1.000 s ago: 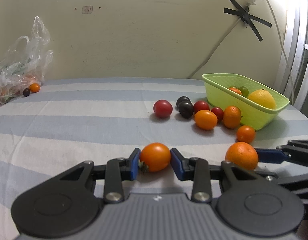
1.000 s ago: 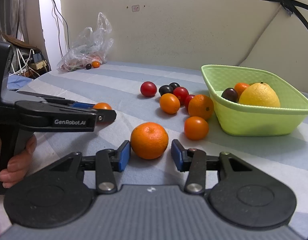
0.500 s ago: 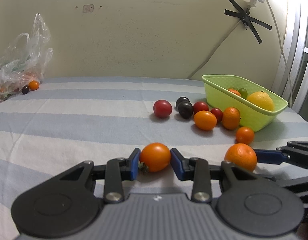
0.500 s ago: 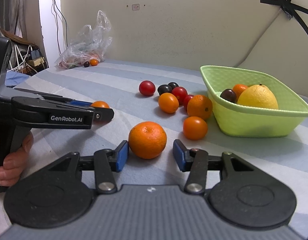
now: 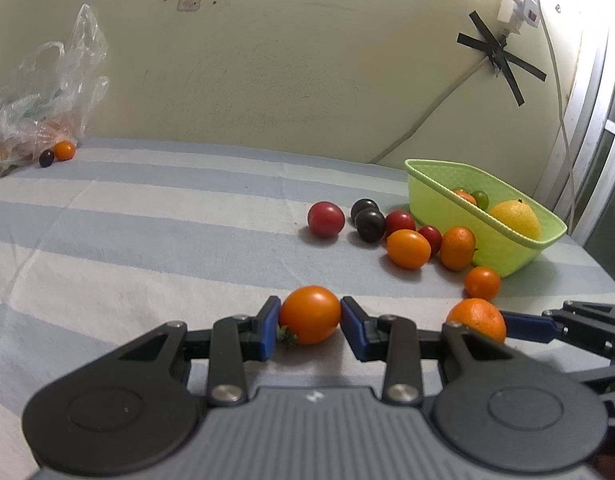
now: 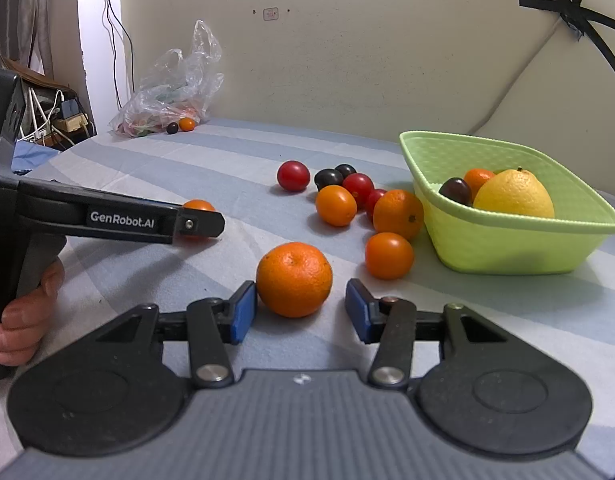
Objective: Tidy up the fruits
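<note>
L gripper (image 5: 309, 322) was clenched on an orange tomato (image 5: 310, 314), both blue pads pressed on its sides, fruit at table level. R gripper (image 6: 300, 308) was released: mandarin (image 6: 294, 278) sat btw the pads, L pad just touching or nearly so, clear gap on the R side; can't tell if that L pad actually made contact.

Open room: from the L wrist view, wide bare cloth ran from 9 to 12 o'clock of the held tomato, nothing on it up to the wall. At 1–2 o'clock it got crowded: red tomato (image 5: 326, 219), two dark plums (image 5: 369, 219), more red and orange fruit bunched up against the green basket (image 5: 435, 196). One small orange tomato (image 6: 389, 255) lay at 1 o'clock of the mandarin, near the basket's front wall, apart from it. Basket stood at 2 o'clock, near the table's R edge; inside were a lemon (image 6: 513, 195), a dark plum, an orange fruit, and a small green one seen in L wrist view.

Table (image 5: 147, 232) had a blue/white striped cloth, flat w/ slight creases. Far L corner, 10 o'clock: plastic bag (image 5: 39, 108) against the wall, a dark fruit and an orange one beside it. Wall was pale yellow, w/ black tape crossed over a cable at 1 o'clock. Person's hand (image 6: 23, 320) gripped the L gripper's handle at the R wrist view's L edge.
</note>
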`<action>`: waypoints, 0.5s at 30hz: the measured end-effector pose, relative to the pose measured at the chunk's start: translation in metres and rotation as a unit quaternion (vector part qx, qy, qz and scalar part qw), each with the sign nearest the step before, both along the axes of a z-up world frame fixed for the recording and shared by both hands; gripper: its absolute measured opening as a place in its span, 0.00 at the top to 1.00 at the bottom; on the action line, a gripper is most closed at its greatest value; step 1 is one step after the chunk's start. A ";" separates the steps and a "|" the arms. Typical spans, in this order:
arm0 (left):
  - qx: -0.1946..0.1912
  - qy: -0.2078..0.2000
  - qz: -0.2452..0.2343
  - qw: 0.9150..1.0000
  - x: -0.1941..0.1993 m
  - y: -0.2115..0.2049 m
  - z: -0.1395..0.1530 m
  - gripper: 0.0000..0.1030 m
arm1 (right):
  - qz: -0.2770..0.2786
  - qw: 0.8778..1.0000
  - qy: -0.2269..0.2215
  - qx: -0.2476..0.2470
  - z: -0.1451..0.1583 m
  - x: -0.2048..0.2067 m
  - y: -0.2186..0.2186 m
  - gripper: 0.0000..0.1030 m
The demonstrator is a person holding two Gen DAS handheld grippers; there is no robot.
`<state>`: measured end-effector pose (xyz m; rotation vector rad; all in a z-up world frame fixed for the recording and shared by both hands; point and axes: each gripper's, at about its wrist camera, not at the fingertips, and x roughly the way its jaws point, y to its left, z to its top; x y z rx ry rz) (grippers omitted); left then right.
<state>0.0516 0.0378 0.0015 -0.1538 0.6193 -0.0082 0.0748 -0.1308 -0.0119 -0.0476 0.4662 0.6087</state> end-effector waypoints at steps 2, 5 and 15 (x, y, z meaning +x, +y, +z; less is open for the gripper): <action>0.004 0.000 0.001 1.000 0.000 -0.001 0.000 0.68 | 0.000 1.000 0.001 0.001 0.000 0.000 0.000 0.50; 0.008 0.000 0.001 1.000 0.000 -0.002 0.000 0.68 | 0.001 1.000 0.002 0.003 0.000 0.000 0.000 0.49; 0.007 -0.014 -0.018 1.000 -0.005 -0.005 0.002 0.69 | 0.008 1.000 -0.004 0.004 0.002 -0.003 0.000 0.59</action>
